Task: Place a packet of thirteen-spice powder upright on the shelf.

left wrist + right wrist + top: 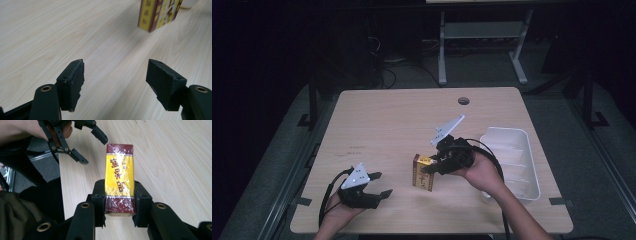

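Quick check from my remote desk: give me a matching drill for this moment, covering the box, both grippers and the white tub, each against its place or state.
Things:
1. yellow and maroon box
2. left gripper
3. right gripper
4. white tub

Places or states:
A. jaws apart, nothing between them
B. at the table's right edge
C. clamped between two black jaws
D. shut on a wrapped package

Pairs: 1-C, 2-A, 3-D, 4-B
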Motion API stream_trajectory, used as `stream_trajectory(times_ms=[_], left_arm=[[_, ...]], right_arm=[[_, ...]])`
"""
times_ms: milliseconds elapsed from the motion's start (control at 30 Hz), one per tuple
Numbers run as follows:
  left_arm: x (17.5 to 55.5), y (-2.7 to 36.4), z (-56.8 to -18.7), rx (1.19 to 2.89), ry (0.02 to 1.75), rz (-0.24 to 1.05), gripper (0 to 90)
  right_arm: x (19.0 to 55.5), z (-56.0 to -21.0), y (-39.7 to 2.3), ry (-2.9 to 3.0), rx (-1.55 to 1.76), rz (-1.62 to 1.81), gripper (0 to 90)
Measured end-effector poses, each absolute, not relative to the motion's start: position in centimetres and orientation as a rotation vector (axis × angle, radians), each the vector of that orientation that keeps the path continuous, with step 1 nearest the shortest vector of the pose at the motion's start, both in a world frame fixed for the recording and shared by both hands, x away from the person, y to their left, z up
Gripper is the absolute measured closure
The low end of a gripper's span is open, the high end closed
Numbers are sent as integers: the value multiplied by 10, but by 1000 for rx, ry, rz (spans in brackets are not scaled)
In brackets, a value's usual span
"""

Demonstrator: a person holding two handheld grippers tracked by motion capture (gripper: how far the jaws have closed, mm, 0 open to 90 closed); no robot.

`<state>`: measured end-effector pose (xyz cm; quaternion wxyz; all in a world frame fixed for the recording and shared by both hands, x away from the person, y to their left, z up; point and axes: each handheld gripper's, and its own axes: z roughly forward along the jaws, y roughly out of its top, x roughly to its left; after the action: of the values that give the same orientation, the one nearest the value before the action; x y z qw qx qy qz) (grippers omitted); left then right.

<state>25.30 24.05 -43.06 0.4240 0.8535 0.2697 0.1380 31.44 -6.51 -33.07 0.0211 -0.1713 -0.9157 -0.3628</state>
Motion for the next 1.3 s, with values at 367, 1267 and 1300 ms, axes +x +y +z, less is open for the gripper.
stream_trajectory(times_ms=[367, 1267, 1300], left_arm=[[259, 250, -433, 2127, 734, 334, 292], [264, 269, -432, 2085, 807, 350, 293], [264, 270, -432, 2086, 810, 349, 294]], right_arm=[[325, -318, -85, -2864, -552, -1093, 681], [327, -280, -142, -2970, -568, -1096, 682], [326, -279, -145, -2977, -569, -1095, 682]])
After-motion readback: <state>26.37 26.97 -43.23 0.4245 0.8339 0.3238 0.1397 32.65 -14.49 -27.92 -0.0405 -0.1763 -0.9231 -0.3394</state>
